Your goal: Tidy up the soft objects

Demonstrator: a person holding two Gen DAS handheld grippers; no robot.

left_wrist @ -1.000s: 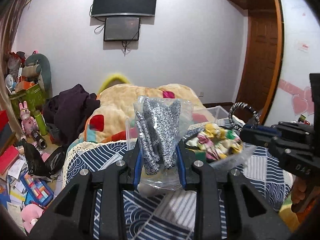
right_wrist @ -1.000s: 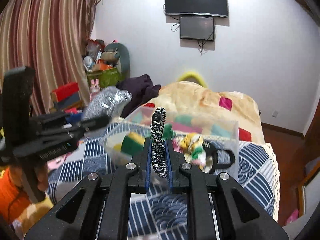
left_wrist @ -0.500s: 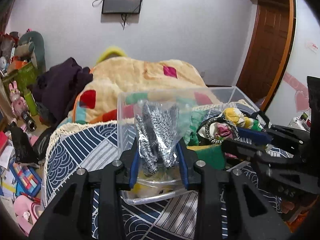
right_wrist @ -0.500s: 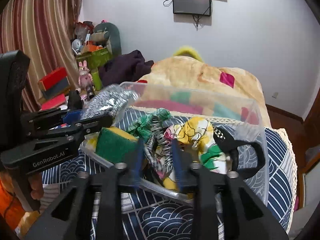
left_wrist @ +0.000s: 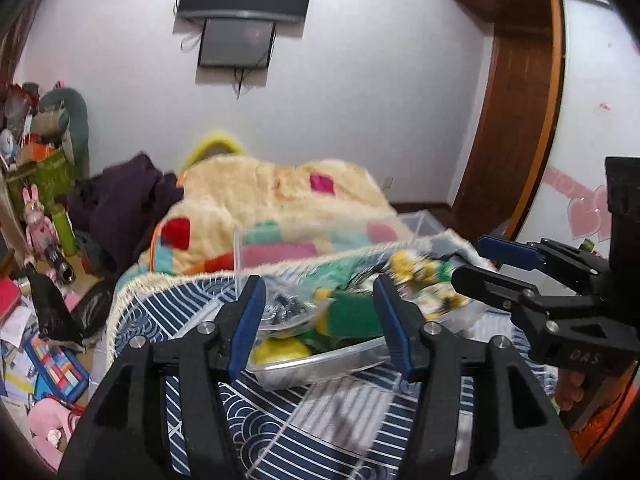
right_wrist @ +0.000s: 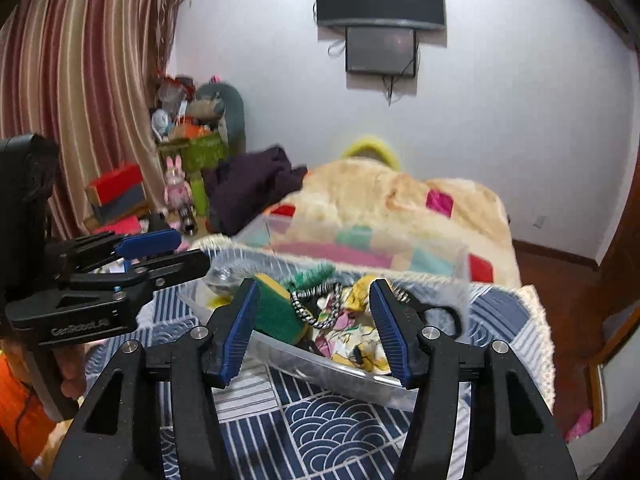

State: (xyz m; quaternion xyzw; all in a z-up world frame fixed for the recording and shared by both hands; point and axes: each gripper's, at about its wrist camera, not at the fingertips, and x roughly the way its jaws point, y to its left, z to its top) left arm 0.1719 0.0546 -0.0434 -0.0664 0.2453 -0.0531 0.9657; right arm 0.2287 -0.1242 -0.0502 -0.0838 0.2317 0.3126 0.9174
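Both the left claw (left_wrist: 322, 322) and the right claw (right_wrist: 312, 328) are hovering spread apart and empty just before the clear plastic bin (right_wrist: 360, 376) on the bed — its sponge (right_wrist: 276, 312), braided cord (right_wrist: 316, 304) and floral cloth (right_wrist: 352, 340) lying inside — so the drop-off step is likely ending, calling for another loose soft item.

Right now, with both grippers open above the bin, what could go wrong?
The clear bin sits on soft bedding and looks tilted; a nudge from the left gripper or right gripper might tip it. The black-and-white braided cord lies atop the green sponge and could snag a finger.
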